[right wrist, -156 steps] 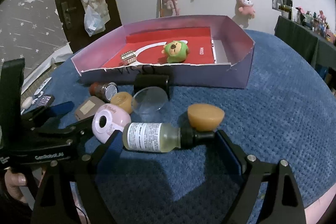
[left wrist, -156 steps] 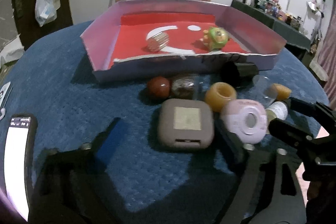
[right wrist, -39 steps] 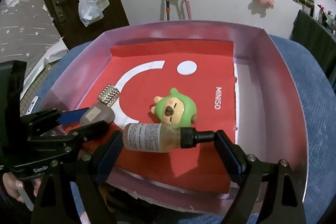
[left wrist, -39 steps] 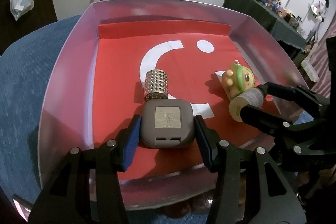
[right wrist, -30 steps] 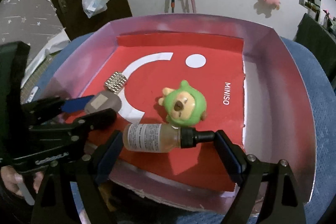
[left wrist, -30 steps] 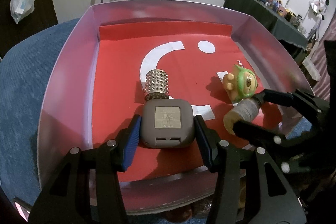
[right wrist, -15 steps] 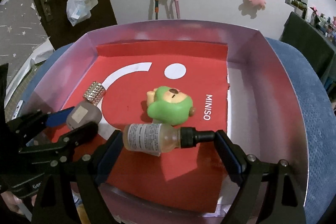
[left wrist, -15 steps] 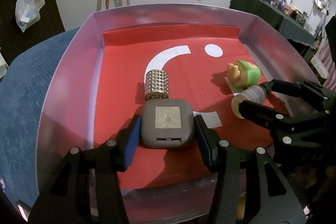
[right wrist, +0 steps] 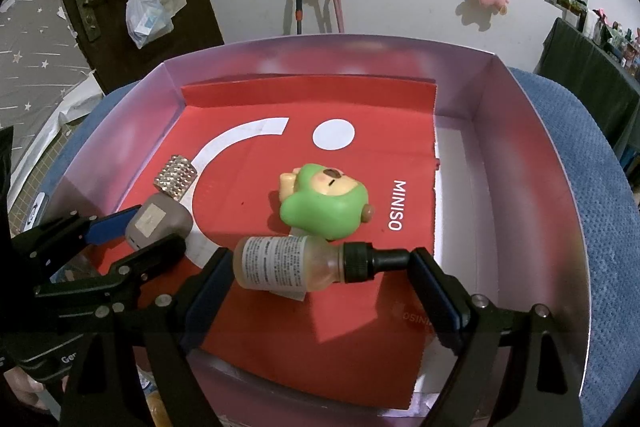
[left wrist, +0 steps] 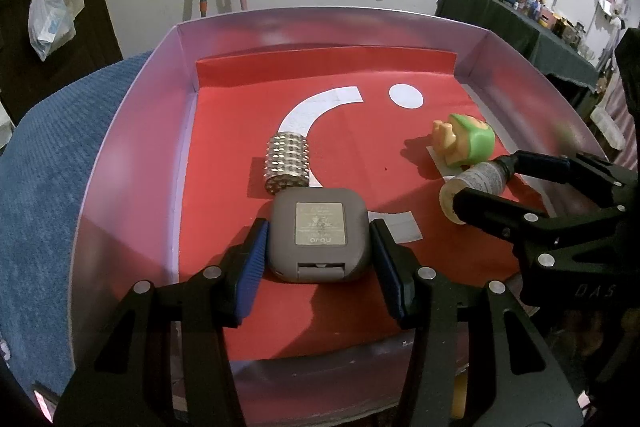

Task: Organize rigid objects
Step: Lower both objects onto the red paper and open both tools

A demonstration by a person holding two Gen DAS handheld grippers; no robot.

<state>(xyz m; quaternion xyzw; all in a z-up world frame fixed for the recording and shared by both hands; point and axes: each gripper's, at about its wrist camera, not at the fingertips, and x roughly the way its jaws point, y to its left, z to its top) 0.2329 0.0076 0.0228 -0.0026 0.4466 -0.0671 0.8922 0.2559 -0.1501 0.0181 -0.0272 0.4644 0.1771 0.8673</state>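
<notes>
The box (left wrist: 132,131) holds a toy (right wrist: 324,207) and a roller (left wrist: 287,163). Left tongs (left wrist: 318,247) pinch a case (left wrist: 318,235). Right tongs (right wrist: 320,263) pinch a bottle (right wrist: 296,261) just before the toy.

My left tongs (left wrist: 318,247) are blocked ahead: studded roller (left wrist: 287,163) touches the case (left wrist: 319,231). Green toy (right wrist: 326,205) sits right behind my bottle (right wrist: 298,263). Free red floor (left wrist: 348,131) mid-frame between roller and toy, up to the box's back wall (right wrist: 320,57). White strip (right wrist: 456,187) at right is open too.

Dim indoor light, hard shadows, fisheye-warped edges.
</notes>
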